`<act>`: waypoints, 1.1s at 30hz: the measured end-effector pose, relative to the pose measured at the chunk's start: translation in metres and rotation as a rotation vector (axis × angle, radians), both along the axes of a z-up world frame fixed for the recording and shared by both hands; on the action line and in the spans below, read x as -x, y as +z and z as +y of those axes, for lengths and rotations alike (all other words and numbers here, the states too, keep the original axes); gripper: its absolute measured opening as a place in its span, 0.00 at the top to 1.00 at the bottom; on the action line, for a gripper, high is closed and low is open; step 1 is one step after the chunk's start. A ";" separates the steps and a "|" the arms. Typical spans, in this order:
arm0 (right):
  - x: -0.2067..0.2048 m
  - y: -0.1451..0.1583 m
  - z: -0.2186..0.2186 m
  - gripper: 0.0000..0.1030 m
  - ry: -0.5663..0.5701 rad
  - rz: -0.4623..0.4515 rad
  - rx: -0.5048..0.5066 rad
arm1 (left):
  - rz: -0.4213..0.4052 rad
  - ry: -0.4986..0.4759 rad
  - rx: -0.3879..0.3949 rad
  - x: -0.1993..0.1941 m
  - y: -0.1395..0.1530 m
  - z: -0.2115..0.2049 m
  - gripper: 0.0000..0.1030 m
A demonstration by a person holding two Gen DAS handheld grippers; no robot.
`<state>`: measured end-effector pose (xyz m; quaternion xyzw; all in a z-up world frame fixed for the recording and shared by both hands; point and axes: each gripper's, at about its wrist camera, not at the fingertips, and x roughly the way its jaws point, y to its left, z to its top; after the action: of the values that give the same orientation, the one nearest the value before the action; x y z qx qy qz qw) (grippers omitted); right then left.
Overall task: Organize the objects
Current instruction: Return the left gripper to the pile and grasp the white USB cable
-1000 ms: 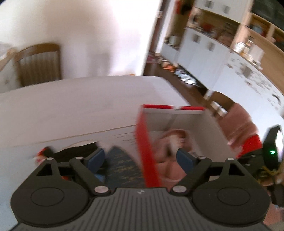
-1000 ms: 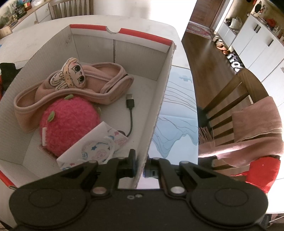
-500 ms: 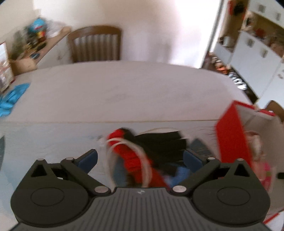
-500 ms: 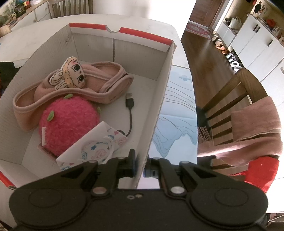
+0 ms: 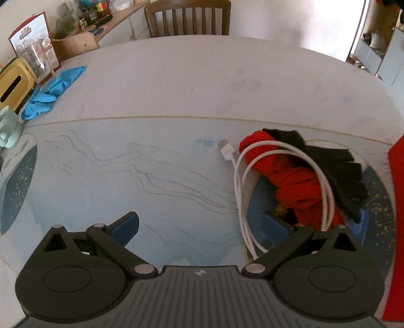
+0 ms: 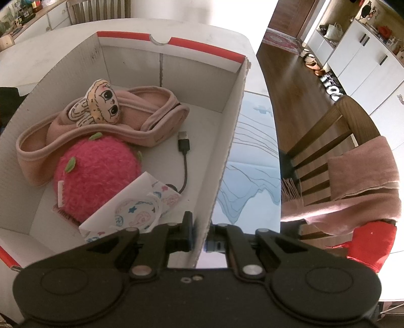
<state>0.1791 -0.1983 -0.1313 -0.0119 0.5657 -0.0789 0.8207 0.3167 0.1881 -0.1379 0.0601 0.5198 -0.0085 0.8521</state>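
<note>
In the left wrist view a coiled white USB cable (image 5: 252, 176) lies over a red knitted item (image 5: 295, 186) and a black glove (image 5: 335, 171) on the blue-patterned mat. My left gripper (image 5: 202, 227) hangs wide open above the mat, its right finger beside the cable coil, nothing between the jaws. My right gripper (image 6: 200, 236) is shut on the right wall of the white cardboard box (image 6: 227, 141). Inside the box lie a pink headband with a doll face (image 6: 101, 118), a pink fuzzy strawberry toy (image 6: 96, 181), a black cable (image 6: 184, 151) and a printed white pouch (image 6: 141, 209).
Blue gloves (image 5: 50, 90), a yellow box (image 5: 12, 85) and a pale green cup (image 5: 8, 126) sit at the table's far left. A wooden chair (image 5: 188, 17) stands behind the table. Another chair draped in pink cloth (image 6: 353, 171) stands right of the box.
The left gripper swung left, away from the box, and dropped toward the mat, now over the white cable and red item. The right gripper kept its grip on the box wall.
</note>
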 end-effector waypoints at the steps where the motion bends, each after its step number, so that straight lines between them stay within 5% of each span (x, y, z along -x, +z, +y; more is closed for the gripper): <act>1: 0.000 0.000 0.000 0.94 0.000 0.000 0.000 | 0.003 0.004 -0.010 -0.002 -0.003 -0.002 0.00; 11: 0.000 0.000 0.001 0.94 -0.002 0.001 0.004 | 0.042 -0.006 -0.053 -0.013 -0.026 -0.011 0.06; 16: 0.000 0.000 0.001 0.94 -0.003 0.002 0.005 | 0.055 -0.014 0.046 -0.015 -0.023 -0.013 0.38; 20: 0.001 0.000 0.001 0.94 -0.005 0.001 0.004 | 0.057 -0.045 0.064 -0.014 -0.021 -0.019 0.51; 22: 0.001 0.000 0.001 0.94 -0.004 0.001 0.004 | 0.053 -0.063 0.065 -0.013 -0.019 -0.022 0.75; 25: 0.001 0.000 0.001 0.94 -0.004 0.001 0.005 | 0.061 -0.086 0.067 -0.013 -0.019 -0.026 0.92; 33: 0.002 0.000 0.000 0.94 -0.005 0.000 0.009 | 0.034 -0.085 0.086 -0.008 -0.011 -0.022 0.97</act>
<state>0.1774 -0.1979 -0.1311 -0.0141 0.5656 -0.0836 0.8203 0.3250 0.1663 -0.1486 0.0456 0.5302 -0.0680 0.8439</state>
